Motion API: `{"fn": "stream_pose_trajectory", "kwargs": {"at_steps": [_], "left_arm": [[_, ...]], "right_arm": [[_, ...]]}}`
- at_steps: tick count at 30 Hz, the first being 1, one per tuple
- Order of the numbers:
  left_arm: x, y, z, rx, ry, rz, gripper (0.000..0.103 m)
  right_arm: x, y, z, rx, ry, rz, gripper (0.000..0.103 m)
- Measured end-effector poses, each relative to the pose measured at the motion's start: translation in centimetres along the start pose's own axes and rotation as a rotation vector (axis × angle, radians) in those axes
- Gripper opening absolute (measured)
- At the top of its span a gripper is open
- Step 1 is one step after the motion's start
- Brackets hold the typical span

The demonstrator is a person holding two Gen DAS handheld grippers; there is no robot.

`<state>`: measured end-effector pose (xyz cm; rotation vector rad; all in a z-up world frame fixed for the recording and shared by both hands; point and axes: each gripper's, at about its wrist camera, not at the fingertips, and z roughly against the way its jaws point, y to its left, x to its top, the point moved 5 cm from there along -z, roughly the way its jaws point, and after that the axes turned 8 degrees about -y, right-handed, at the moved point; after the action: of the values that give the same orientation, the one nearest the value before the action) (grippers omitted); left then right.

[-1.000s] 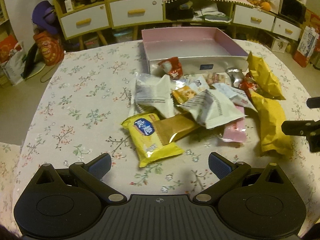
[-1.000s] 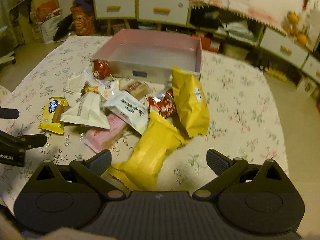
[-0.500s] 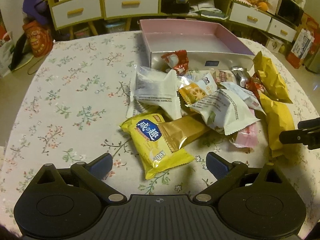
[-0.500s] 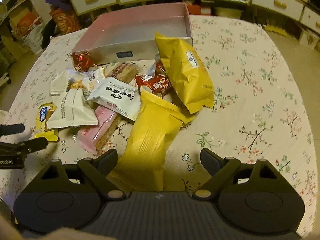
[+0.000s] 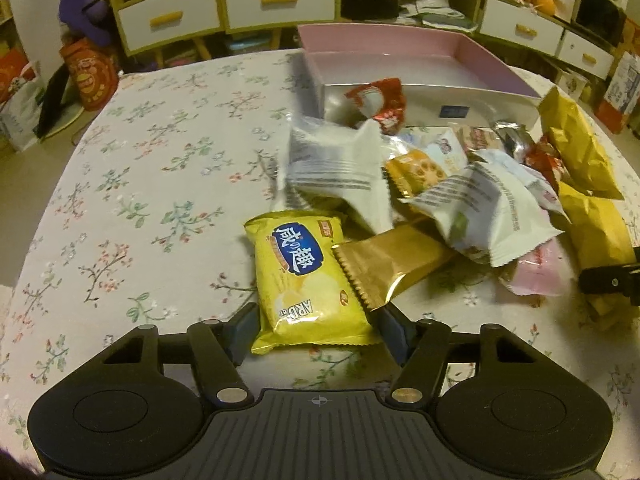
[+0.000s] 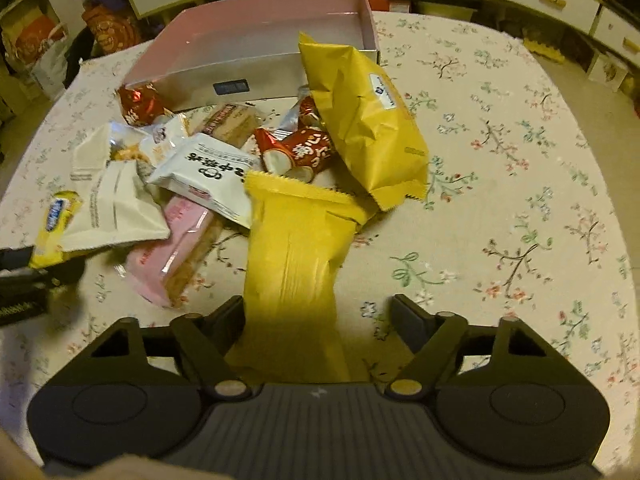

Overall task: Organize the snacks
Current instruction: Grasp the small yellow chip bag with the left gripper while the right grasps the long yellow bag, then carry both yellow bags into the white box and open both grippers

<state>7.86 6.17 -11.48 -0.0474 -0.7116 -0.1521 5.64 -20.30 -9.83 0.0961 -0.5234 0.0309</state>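
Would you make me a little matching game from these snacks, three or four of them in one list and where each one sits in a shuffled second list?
Things:
1. yellow cracker pack with blue logo
2. long plain yellow packet
3. pink box
4. small red wrapped sweet

Places:
A. behind the snack pile, nothing inside it
B. between the fingers of the left gripper
C. leaning against the box's front wall
D. between the fingers of the right gripper

Pairs: 1-B, 2-D, 3-A, 4-C

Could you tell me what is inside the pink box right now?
The pink box shows only bare floor; no snacks are inside. Its near wall hides a front strip.
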Motion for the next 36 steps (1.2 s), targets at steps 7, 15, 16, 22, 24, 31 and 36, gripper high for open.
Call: {"fn": "stream_pose_trajectory", "kwargs": {"at_steps": [7, 15, 16, 22, 24, 31, 36], "left_arm": [[0.1, 1.9, 0.2, 0.037, 0.025, -0.009, 0.061], [0.3, 3.4, -0.2, 0.048, 0.044, 0.017, 0.071], [0.4, 3.4, -0.4, 0.058, 0.036, 0.018, 0.074], [1.0, 3.8, -1.1, 0.081, -0.005, 0.031, 0.074], [1.1, 4.0, -1.3, 0.078, -0.013, 0.046, 0.072], [1.3, 3.9, -1.3, 0.054, -0.043, 0.063, 0.045], [1.9, 3.9, -0.3, 0.038, -0.06, 0.101, 0.033]], "right_arm": [[0.2, -1.1, 0.4, -0.004, 0.014, -0.027, 0.055], [0.8, -2.2, 0.2, 0.027, 0.027, -0.09, 0.053], [0.8, -2.2, 0.3, 0.032, 0.027, -0.096, 0.055], [1.2, -1.9, 0.2, 0.044, 0.019, -0.097, 0.056], [0.9, -1.5, -0.1, 0.029, 0.031, -0.083, 0.054], [0.8, -1.3, 0.3, -0.007, 0.014, -0.052, 0.041], [1.1, -0.8, 1.2, 0.003, -0.017, -0.034, 0.04]]}}
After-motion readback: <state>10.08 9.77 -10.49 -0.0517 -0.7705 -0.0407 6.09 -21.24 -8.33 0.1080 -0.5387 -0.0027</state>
